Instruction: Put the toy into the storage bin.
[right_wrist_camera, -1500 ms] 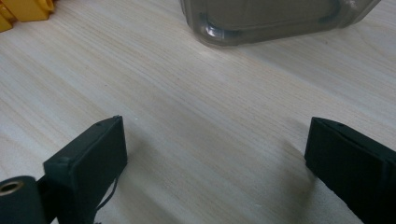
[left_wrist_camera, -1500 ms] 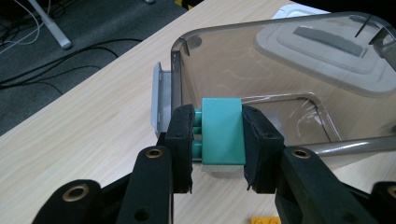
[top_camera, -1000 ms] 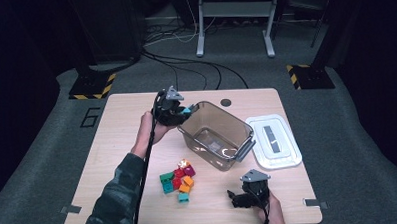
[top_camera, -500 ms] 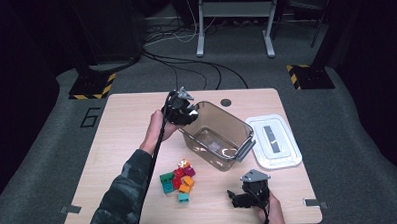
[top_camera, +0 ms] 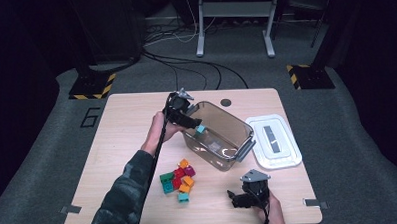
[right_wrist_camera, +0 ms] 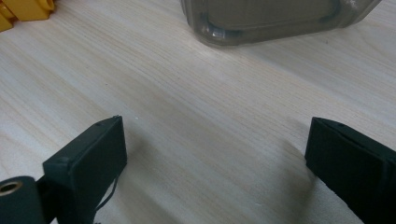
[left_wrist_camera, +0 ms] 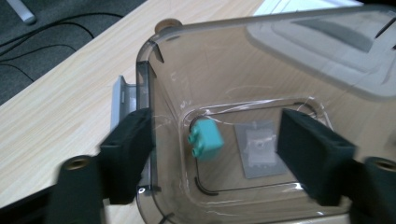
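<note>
- Since a second ago my left hand has carried its fingers (top_camera: 196,123) from the counter (top_camera: 117,140) beside the bin (top_camera: 220,134) to over its near-left corner, and they have just been opening.
- The teal brick (left_wrist_camera: 205,139) is between those fingers, touching neither, inside the bin.
- My right fingers (top_camera: 235,200) stand wide and empty, low over bare counter near the front edge.
- The other bricks (top_camera: 179,178) lie heaped left of them.

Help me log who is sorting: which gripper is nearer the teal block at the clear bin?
Left. The left gripper hangs over the clear bin, jaws just opened, the teal block free between them. The right gripper rests near the table's front edge, apart.
</note>
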`<state>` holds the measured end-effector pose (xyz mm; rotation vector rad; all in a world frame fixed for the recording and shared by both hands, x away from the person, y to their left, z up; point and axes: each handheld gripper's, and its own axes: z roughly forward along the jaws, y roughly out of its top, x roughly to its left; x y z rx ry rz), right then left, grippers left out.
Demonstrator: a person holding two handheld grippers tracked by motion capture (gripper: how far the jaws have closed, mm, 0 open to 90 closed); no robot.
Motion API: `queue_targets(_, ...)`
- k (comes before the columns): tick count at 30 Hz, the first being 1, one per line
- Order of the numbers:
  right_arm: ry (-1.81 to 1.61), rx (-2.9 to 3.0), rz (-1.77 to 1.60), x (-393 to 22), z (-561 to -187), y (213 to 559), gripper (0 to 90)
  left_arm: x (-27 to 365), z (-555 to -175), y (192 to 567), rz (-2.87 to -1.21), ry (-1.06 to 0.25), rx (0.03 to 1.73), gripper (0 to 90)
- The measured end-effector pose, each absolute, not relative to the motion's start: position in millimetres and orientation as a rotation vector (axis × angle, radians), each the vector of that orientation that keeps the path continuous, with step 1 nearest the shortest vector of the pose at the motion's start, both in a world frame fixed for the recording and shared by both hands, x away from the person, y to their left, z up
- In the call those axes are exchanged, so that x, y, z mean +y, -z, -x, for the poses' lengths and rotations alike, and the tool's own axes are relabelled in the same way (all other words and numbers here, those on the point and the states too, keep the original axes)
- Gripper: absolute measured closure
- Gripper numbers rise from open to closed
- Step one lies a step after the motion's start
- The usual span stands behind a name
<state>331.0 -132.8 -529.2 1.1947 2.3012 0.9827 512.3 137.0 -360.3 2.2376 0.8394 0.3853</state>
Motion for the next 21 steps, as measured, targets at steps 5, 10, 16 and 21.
queue_targets(5, -0.983, 2.3, -1.199, -133, -331, 529, 4.6, 149, -499, 347, -2.196, -0.418, 0.839, 15.0)
queue_targets(10, -0.983, 2.298, -1.201, -132, -331, 529, 4.6, 160, -481, 339, -2.182, -0.472, 0.819, 14.5)
queue_targets(16, -0.982, 2.308, -1.191, -133, -331, 529, 4.5, 176, -462, 341, -2.177, -0.493, 0.808, 12.3)
queue_targets(21, -0.983, 2.308, -1.191, -133, -331, 529, 4.5, 191, -449, 354, -2.17, -0.49, 0.822, 8.8)
